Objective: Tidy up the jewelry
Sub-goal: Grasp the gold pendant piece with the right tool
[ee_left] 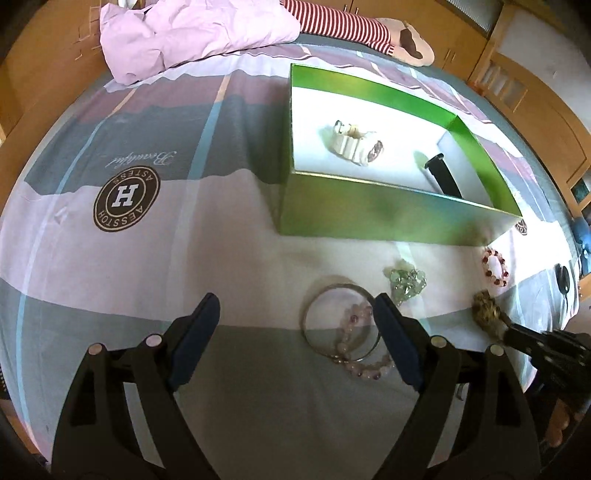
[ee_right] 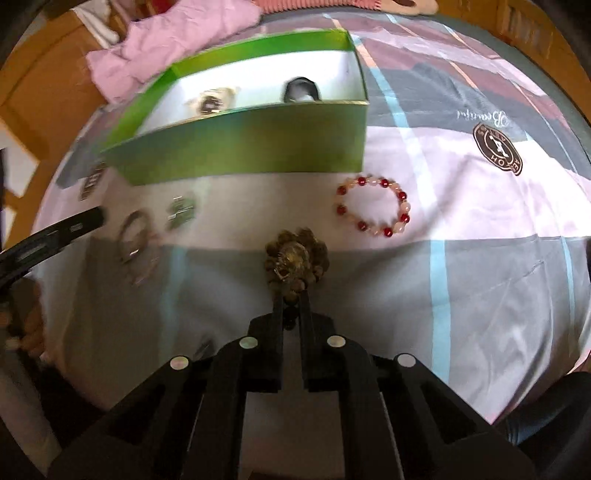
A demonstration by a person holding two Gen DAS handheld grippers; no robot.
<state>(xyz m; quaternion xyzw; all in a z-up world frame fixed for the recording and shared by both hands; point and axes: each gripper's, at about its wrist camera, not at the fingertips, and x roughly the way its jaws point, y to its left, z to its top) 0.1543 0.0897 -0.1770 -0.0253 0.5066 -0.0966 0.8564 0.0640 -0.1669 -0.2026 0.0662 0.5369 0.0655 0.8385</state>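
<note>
A green box (ee_left: 384, 216) (ee_right: 236, 147) with a white floor stands on the bed and holds a white chunky bracelet (ee_left: 356, 144) and a black band (ee_left: 443, 175). My left gripper (ee_left: 295, 317) is open and empty above the sheet; a silver bangle (ee_left: 325, 295) and a pale pink bead bracelet (ee_left: 351, 347) lie by its right finger. A green crystal piece (ee_left: 406, 282) lies behind them. My right gripper (ee_right: 291, 291) is shut on a brown-gold bead bracelet (ee_right: 295, 258), also seen in the left wrist view (ee_left: 485, 314). A red and pink bead bracelet (ee_right: 373, 210) (ee_left: 495, 267) lies to its right.
A crumpled pink cloth (ee_left: 192, 37) and a striped plush toy (ee_left: 354, 26) lie at the far side of the bed. Wooden furniture (ee_left: 535, 92) surrounds the bed. A round brown logo (ee_left: 125, 197) is printed on the sheet.
</note>
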